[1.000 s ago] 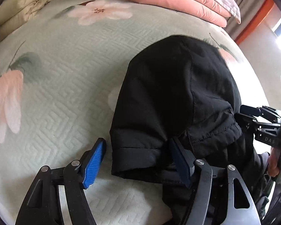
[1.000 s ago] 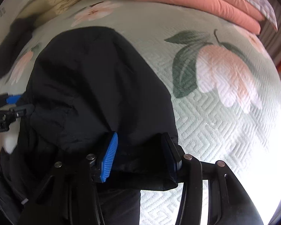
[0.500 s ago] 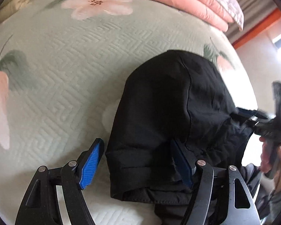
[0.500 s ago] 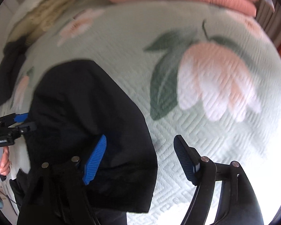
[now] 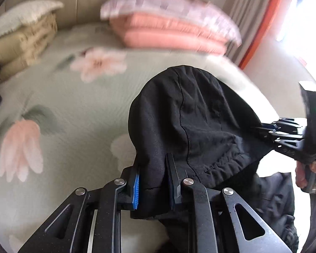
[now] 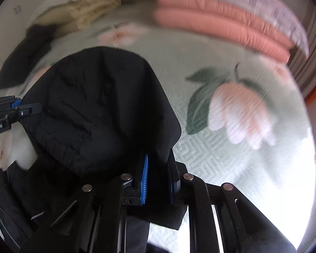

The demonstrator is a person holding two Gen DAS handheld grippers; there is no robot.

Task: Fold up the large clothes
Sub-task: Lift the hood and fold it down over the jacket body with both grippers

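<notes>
Left gripper [image 5: 152, 181]: jaws now pinched on a fold of the black woven fabric garment [image 5: 191, 113]; spread 0.5 s ago.
Right gripper [image 6: 158, 176]: likewise now clamps the garment's other edge.
Meaning: both edges secured, fold can probably proceed.
Garment location: on the pale green floral quilted bedspread [image 5: 73, 97].
Count: two grippers, one garment held, two pink folded quilts [image 6: 221, 27].

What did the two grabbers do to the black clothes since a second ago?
Both were open around the black garment; now the left gripper and the right gripper have each shut on an edge of it. The views have tilted up, perhaps a lift starting. The pink bedding and the floral bedspread stayed put.
</notes>
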